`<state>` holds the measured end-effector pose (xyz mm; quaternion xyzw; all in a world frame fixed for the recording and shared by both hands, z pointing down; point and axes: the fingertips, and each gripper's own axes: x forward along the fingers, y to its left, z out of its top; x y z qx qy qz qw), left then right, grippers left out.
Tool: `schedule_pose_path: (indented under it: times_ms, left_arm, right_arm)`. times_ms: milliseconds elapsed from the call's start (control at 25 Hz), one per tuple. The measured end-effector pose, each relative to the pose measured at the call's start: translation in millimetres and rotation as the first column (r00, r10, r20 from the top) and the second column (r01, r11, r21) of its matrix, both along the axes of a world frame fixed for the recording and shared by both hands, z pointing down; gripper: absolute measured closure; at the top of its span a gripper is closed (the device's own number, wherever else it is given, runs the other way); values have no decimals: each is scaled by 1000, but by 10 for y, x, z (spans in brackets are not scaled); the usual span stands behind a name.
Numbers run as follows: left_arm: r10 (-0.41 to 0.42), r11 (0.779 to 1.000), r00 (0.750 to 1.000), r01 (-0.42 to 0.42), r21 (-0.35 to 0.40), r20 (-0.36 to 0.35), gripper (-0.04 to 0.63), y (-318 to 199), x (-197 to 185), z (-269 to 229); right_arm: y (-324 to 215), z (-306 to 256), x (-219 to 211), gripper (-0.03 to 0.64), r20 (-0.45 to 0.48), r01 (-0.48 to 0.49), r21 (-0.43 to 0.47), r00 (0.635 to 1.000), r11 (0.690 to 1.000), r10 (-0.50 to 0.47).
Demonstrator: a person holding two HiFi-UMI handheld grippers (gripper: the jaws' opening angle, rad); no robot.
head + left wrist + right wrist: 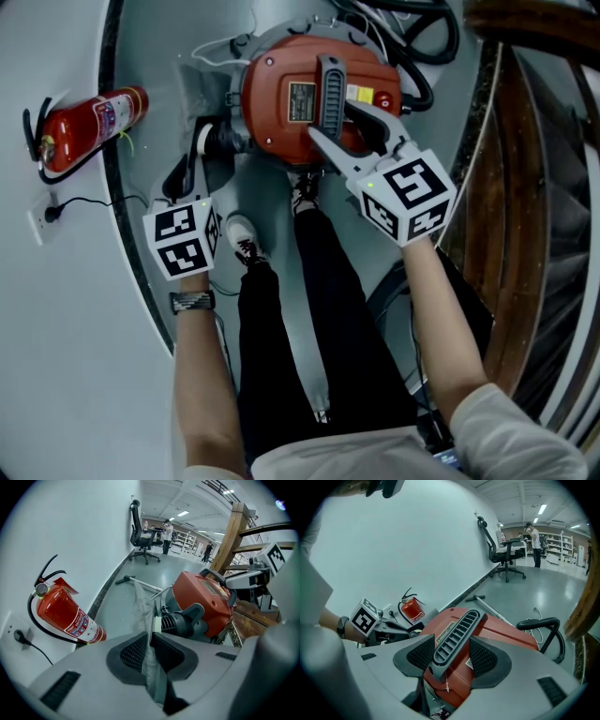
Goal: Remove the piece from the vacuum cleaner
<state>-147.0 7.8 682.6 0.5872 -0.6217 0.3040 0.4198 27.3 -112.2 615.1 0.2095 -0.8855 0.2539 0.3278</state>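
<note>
The red vacuum cleaner (286, 98) lies on the grey floor ahead of my feet, its dark ribbed handle (329, 92) on top. My right gripper (333, 119) is open and straddles that handle (454, 637); the left pad is close against it and a gap shows on the right. My left gripper (187, 173) is at the cleaner's left side, by the black inlet (180, 620). It is shut on a thin whitish flat piece (146, 616) that stands edge-on between the pads (133, 651) and runs toward the inlet.
A red fire extinguisher (89, 127) lies by the curved wall, near a wall socket (42, 217) with a plug. The black hose (422, 56) loops behind the cleaner. A wooden structure (525, 187) stands at the right. A metal tube (140, 583) lies on the floor beyond.
</note>
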Motion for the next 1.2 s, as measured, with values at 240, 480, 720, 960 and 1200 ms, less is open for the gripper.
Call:
schedule_pose_path:
  times_ms: [240,480,720,960,1200]
  left_arm:
    - [3,1000,1000,-3,2,-1,548,2,-21,4]
    - [8,1000,1000,-8,7,-1,548,8,-27,6]
    - [-17,1000,1000,17,9,-6,548,10,-48,3]
    - [-46,999,999,46,10,-24,546,17,-60,3]
    - [-81,997,996,81,16,-36,548,24,-76,8]
  right_arm:
    - [-5,-3,3,388,-5,4,7,1000,1000,-4]
    - [0,2,7,388,-7,-1,3,1000,1000,1]
    - [-12,8,7,377,-5,-4,-6,1000,1000,4]
    - [-22,4,20,368,-7,-5,-1,1000,1000,5]
    - [-27,9,17,364,-9,-2,3,1000,1000,2]
